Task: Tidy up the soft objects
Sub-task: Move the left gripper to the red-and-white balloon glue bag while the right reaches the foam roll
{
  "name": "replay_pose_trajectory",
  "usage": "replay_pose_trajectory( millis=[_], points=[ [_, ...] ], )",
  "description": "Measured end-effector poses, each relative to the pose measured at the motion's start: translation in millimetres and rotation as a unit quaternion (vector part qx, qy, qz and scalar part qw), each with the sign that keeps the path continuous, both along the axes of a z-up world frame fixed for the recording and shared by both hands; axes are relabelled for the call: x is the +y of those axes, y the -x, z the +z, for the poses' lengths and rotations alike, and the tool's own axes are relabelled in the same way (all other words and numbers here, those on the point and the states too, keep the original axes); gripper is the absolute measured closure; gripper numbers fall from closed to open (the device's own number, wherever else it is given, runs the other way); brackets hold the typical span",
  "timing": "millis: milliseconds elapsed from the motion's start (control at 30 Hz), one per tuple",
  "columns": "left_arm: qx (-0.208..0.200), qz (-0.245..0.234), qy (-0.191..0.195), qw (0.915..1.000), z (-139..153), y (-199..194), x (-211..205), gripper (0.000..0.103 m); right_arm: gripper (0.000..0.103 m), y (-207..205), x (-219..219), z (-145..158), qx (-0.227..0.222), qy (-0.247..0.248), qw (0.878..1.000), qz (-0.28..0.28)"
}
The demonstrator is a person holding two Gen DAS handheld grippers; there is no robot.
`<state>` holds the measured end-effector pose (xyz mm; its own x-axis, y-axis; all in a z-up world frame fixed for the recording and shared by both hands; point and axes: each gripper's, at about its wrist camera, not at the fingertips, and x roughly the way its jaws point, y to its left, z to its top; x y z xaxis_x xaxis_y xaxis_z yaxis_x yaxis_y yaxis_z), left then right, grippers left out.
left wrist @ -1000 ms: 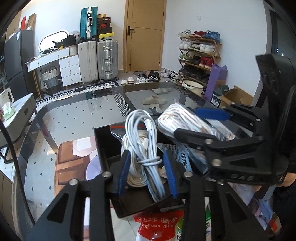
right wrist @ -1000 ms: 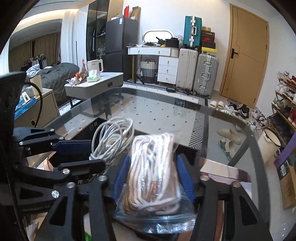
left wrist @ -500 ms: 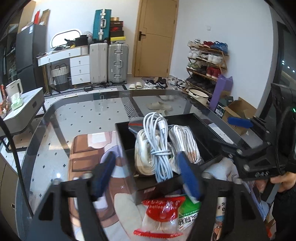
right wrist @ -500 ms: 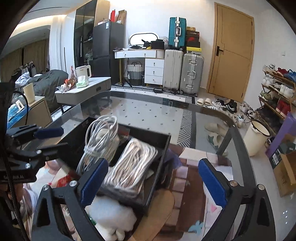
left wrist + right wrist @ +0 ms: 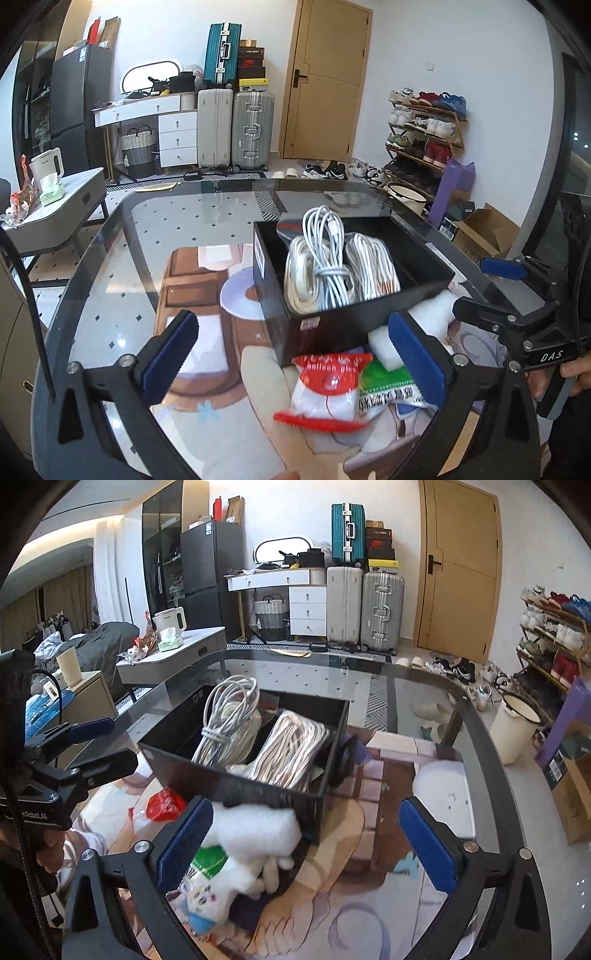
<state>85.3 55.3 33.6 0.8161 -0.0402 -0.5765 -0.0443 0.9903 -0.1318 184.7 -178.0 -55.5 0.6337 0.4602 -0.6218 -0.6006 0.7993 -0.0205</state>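
Observation:
A black box (image 5: 332, 325) (image 5: 236, 786) stands on the glass table (image 5: 147, 240). In it lie a white cable coil (image 5: 317, 273) (image 5: 229, 723) and, beside it, a bagged rope bundle (image 5: 373, 266) (image 5: 295, 749). My left gripper (image 5: 293, 323) hangs before the box's near wall, jaws opening, nothing between the pads. Level with it on the right, my right gripper (image 5: 306, 806) stands open and empty. Below the box lie a red-and-white packet (image 5: 325, 384), a green packet (image 5: 388, 387) and a white plush toy (image 5: 255, 834).
A patterned rug shows through the glass. A low grey side table (image 5: 55, 206) with a kettle stands left of the table. Suitcases (image 5: 236, 129), a shoe rack (image 5: 424, 140) and a cardboard carton (image 5: 484, 229) line the far walls.
Both grippers let go of their bundles, the left its cable coil and the right its bagged rope. Their jaws spread wide and both drew back from the box, where the bundles now lie.

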Motion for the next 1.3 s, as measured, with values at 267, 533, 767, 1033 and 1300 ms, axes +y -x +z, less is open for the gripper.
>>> replay_pose_trajectory(
  millis=[267,533,767,1033,1300],
  points=[
    [0.014,0.014,-0.006,0.9998,-9.4,6.2,-4.5,0.0,0.001,10.2,0.8,-10.3,0.008,0.012,1.0,0.006],
    [0.032,0.02,-0.004,0.9993,-24.5,12.3,-4.4,0.0,0.001,8.5,7.1,-22.6,0.022,0.019,1.0,0.011],
    [0.041,-0.002,-0.008,0.9991,-28.4,8.5,-12.5,0.0,0.001,5.8,12.8,-29.5,0.028,0.022,0.999,0.016],
    [0.063,-0.017,-0.006,0.9979,-35.4,5.0,-17.2,0.0,0.001,-0.4,16.3,-30.9,0.051,0.002,0.998,0.03],
    [0.081,-0.017,0.008,0.9965,-42.3,2.9,-15.1,0.0,0.004,-0.4,19.1,-32.8,0.052,0.002,0.998,0.034]
  ],
)
